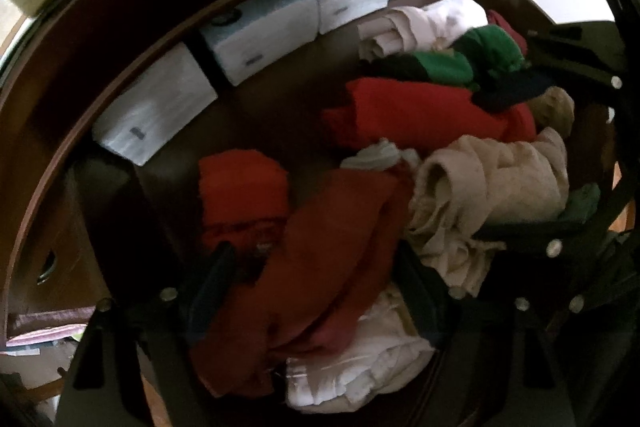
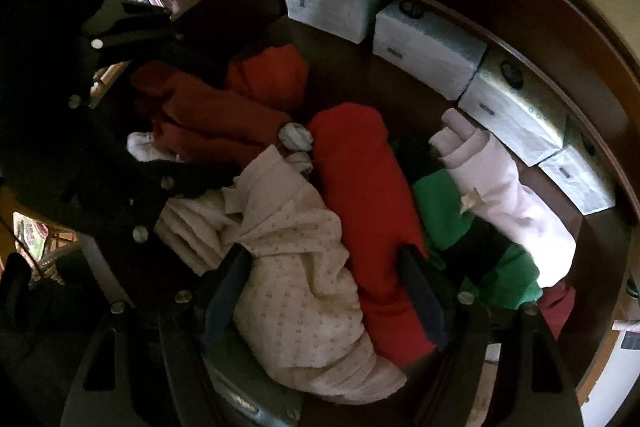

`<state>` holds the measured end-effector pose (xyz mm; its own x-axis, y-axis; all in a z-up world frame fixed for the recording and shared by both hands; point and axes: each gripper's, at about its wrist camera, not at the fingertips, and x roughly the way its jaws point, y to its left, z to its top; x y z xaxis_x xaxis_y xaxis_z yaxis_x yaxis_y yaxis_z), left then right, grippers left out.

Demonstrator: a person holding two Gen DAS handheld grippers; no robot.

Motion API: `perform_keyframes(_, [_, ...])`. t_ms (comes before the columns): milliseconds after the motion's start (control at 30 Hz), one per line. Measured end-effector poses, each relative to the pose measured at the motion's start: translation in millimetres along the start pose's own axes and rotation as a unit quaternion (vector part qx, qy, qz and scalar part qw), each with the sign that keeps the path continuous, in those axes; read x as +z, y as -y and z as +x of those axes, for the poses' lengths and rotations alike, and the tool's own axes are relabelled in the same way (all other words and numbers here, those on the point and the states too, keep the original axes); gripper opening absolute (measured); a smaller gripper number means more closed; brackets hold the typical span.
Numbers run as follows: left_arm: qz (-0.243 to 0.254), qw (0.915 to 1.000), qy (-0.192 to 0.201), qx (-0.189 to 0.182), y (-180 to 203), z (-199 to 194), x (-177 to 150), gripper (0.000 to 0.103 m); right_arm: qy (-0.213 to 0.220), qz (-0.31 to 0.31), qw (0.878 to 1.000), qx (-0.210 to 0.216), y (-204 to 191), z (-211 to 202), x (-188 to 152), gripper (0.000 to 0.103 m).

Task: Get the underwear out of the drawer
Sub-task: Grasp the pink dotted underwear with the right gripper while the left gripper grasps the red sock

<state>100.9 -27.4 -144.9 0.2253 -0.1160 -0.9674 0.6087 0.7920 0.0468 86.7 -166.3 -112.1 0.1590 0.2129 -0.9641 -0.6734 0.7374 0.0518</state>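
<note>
Here, both grippers (image 1: 316,287) (image 2: 324,287) spread, over underwear (image 2: 304,267)

Black jaws, dark-blue pads (image 2: 224,291), silver screws (image 2: 464,297).

The drawer (image 1: 52,163), dark brown wood, stands open and holds a loose heap of underwear. Between the fingers of the left hand-held gripper (image 1: 316,291) lies a dark red garment (image 1: 320,267), crumpled, with a white garment (image 1: 360,375) just beneath it and a cream one (image 1: 492,187) to its right. Ahead of that gripper lie a rolled red piece (image 1: 420,115) and a green piece (image 1: 472,61). Between the fingers of the right hand-held gripper (image 2: 324,287) lie a cream dotted garment (image 2: 296,275) and a red roll (image 2: 360,207), touching side by side. To its right sits a pale pink roll (image 2: 504,195) over green fabric (image 2: 440,211).
</note>
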Motion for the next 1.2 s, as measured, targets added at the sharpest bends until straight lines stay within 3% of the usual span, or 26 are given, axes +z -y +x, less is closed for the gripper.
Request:
perform_keyframes(167, [0.002,0.9999,0.009,-0.011,2,-2,-2,0.046,0.014,0.005,1.0,0.005,0,-4,-4,0.071])
perform_keyframes(300, [-0.013,0.9995,0.023,-0.014,0,-6,-5,0.033,0.045,0.026,0.998,0.019,8,-16,-10,0.054])
perform_keyframes(367, [-0.024,0.9991,0.03,-0.018,-3,-9,-7,0.028,0.057,0.032,0.998,0.022,10,-19,-13,0.051])
perform_keyframes(467, [-0.036,0.9982,0.044,-0.018,-2,-12,-10,0.025,0.067,0.034,0.997,0.022,8,-23,-17,0.048])
perform_keyframes(633, [-0.068,0.9947,0.075,-0.023,-7,-25,-24,0.022,0.094,0.049,0.994,0.032,9,-33,-23,0.031])
perform_keyframes(700, [-0.076,0.9932,0.085,-0.024,-7,-26,-26,0.022,0.1,0.053,0.993,0.038,10,-37,-26,0.029])
perform_keyframes(900, [-0.07,0.9944,0.078,-0.014,-5,-27,-25,0.022,0.08,0.047,0.995,0.04,6,-28,-17,0.03])
perform_keyframes(1000, [-0.071,0.995,0.068,-0.016,-8,-23,-21,0.023,0.074,0.046,0.996,0.034,5,-21,-12,0.036])
perform_keyframes(1033, [-0.072,0.9953,0.064,-0.011,-8,-22,-18,0.029,0.069,0.045,0.996,0.035,5,-19,-11,0.037])
perform_keyframes(1200, [-0.045,0.9982,0.04,-0.003,-1,-15,-11,0.038,0.043,0.045,0.997,0.044,5,-8,-1,0.042])
